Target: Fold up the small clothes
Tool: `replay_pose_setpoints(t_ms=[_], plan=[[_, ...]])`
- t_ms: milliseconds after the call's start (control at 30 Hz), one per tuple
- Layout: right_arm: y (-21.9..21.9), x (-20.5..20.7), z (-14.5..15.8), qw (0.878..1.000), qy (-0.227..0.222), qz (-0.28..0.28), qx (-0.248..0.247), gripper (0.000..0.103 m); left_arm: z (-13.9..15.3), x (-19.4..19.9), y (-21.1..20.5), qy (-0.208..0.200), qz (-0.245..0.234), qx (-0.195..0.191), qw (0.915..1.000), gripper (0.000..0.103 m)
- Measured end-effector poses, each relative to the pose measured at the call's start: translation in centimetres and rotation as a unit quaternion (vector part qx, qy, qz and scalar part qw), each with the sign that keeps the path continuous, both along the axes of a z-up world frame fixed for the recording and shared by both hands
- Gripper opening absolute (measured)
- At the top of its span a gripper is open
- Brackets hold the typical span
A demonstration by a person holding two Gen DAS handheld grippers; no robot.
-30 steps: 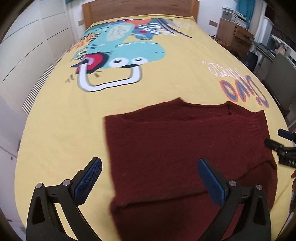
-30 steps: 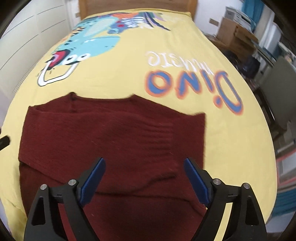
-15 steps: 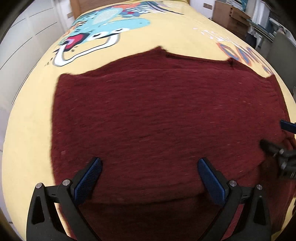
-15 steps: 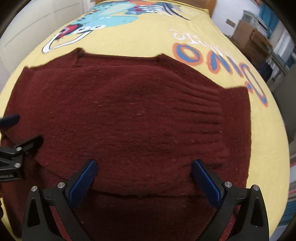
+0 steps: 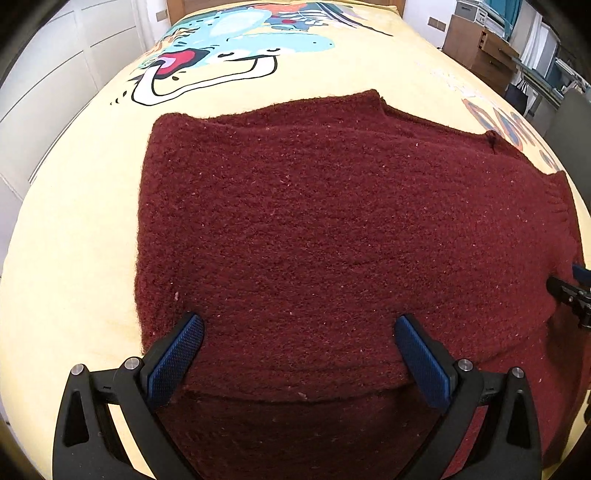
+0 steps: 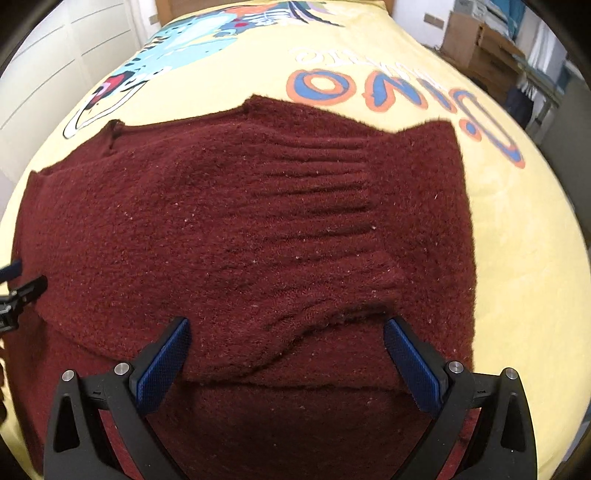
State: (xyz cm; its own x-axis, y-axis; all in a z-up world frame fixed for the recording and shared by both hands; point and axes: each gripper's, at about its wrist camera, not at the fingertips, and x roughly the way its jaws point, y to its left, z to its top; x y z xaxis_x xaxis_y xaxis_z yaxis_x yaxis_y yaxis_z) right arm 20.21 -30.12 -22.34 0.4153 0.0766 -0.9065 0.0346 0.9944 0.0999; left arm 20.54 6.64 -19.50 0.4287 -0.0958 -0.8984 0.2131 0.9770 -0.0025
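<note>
A dark red knitted sweater (image 5: 317, 229) lies flat on the yellow bedspread (image 5: 74, 236), with its sleeves folded in over the body. My left gripper (image 5: 297, 332) hovers open just above its left half, over a folded edge. My right gripper (image 6: 286, 332) is open over the right half (image 6: 258, 229), above the ribbed sleeve cuff (image 6: 317, 184) and a small ridge in the knit. Nothing sits between either pair of blue pads. The right gripper's tip (image 5: 570, 295) shows at the left wrist view's right edge, and the left gripper's tip (image 6: 18, 288) at the right wrist view's left edge.
The bedspread carries a cartoon dinosaur print (image 5: 229, 48) and orange-blue lettering (image 6: 369, 88). A wooden headboard (image 5: 280, 3) stands at the far end. White cupboard doors (image 5: 55, 62) line the left. Cardboard boxes and shelves (image 6: 476, 40) stand at the right.
Both grippers have come down close over the sweater, which now fills each view. The right gripper's jaws have widened a little. The sweater has not moved.
</note>
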Motion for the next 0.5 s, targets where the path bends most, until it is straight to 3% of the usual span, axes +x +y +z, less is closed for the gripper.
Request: replay_pose_setpoints(t_ms=[200,333,500], plan=[[0.0,-0.4,1.4,1.0,-0.009,0.003,0.011,0.103,1.6,0.8,0.1,0.041,-0.009,-0.005,0.9991,0.102],[-0.5,-2.7,3.7,1.0,-0.026,-0.006,-0.002,0.103,3.8,-0.6,-0.1,0.033,-0.03,0.011,0.9989,0.102],[-1.5,-6.3,6.0,0.999,-0.036,-0.002,-0.032,0.103,6.1,-3.7,0.4,0.03,-0.048,0.001,0.9984,0.102]])
